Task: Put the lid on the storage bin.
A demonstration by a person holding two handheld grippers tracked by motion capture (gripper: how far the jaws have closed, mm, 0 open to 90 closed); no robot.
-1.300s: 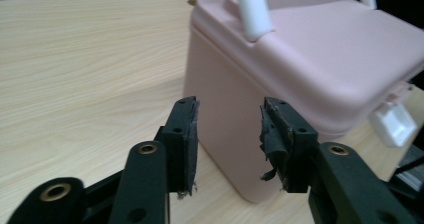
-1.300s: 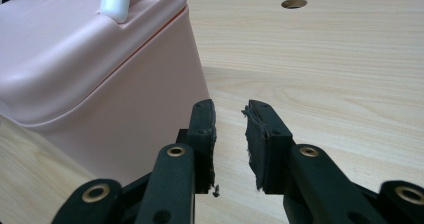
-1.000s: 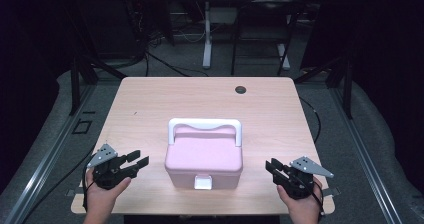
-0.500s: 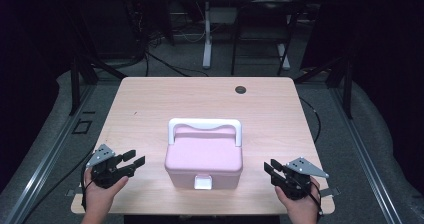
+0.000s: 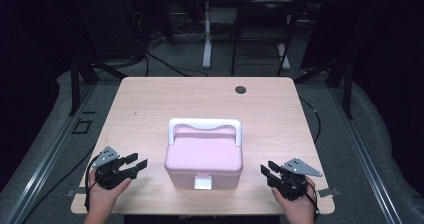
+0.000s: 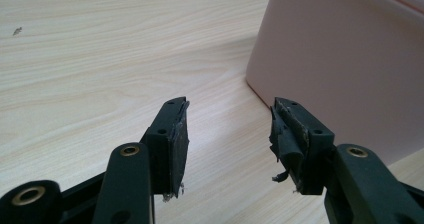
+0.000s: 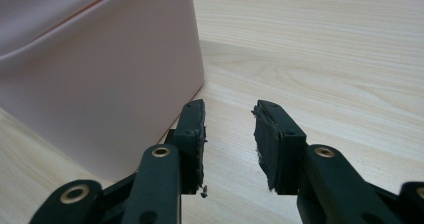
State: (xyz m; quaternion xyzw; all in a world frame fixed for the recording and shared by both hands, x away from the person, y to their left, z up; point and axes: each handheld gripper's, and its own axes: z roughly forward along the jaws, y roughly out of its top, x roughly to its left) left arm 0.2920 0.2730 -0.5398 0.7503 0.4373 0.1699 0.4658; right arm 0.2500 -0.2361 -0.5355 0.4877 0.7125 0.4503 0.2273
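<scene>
From the high view, two hands come in from the bottom edge, one at each near corner of the wooden table. The left hand holds the left gripper low over the table, its jaws aimed across toward the pink box; the right hand holds the right gripper the same way, mirrored, aimed at the box from the other side. Both sets of jaws stand apart with nothing between them, and both have just been opening. Each gripper sits near the box but clear of it. The box stands between the two grippers, near the front edge of the table — one box, with one white handle lying along its back edge and one white latch on its front face. One small dark round spot lies far back on the tabletop.

In the left gripper view, the left gripper shows two black jaws spread wide over bare wood, gripping nothing and pressing on nothing. The pink box stands just beyond the jaw on the picture's right, apart from it.

In the right gripper view, the right gripper also has its two jaws apart — empty, with the table behind the gap. The pink box rises just beside the jaw on the picture's left; whether it touches that jaw I cannot tell.
</scene>
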